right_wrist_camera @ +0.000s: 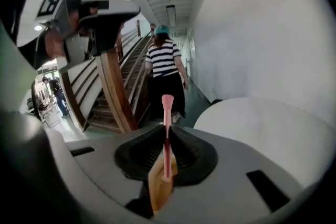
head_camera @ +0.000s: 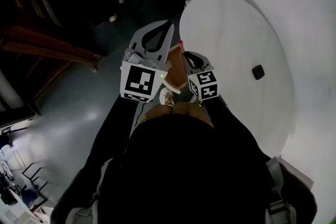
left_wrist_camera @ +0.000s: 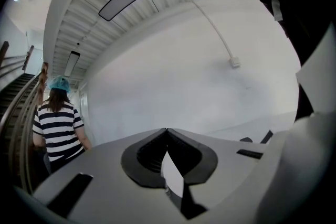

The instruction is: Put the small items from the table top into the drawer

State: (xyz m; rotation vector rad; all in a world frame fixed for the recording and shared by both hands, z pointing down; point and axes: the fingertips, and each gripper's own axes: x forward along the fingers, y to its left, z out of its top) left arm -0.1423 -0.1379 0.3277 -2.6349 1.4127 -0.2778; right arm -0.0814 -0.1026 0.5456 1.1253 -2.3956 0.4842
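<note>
Right gripper [right_wrist_camera: 167, 132] first: its jaws are clenched on a thin pink stick [right_wrist_camera: 167, 108], pads pressing the stem from both sides; the flared pink tip stands out past the jaw tips, and a tan, wood-coloured end hangs back toward the camera, below the pads. Left gripper [left_wrist_camera: 167, 136]: jaws drawn together, tips meeting, nothing between them.

Position: in the head view both grippers are held close to the body, just off the near-left edge of the round white table [head_camera: 231, 29]; the stick is therefore in the air, not on the table top. One small black item [head_camera: 258, 72] lies on the table, well apart from either gripper. No drawer shows in any view; we cannot say where it is or whether it is open.

Surroundings: a wooden staircase [right_wrist_camera: 113, 97] ahead to the left; a person in a striped top [right_wrist_camera: 164, 60] stands in the passage, facing away.

Risks, as we judge them:
- grip sits on a narrow round stem; the heavier tan end could swing the stick about the pads, or let it slide out; it would fall to the floor, not the table;
- with the drawer out of sight, release may be mis-aimed;
- a shut left gripper cannot pull a drawer without reopening;
- the black item could be forgotten.
</note>
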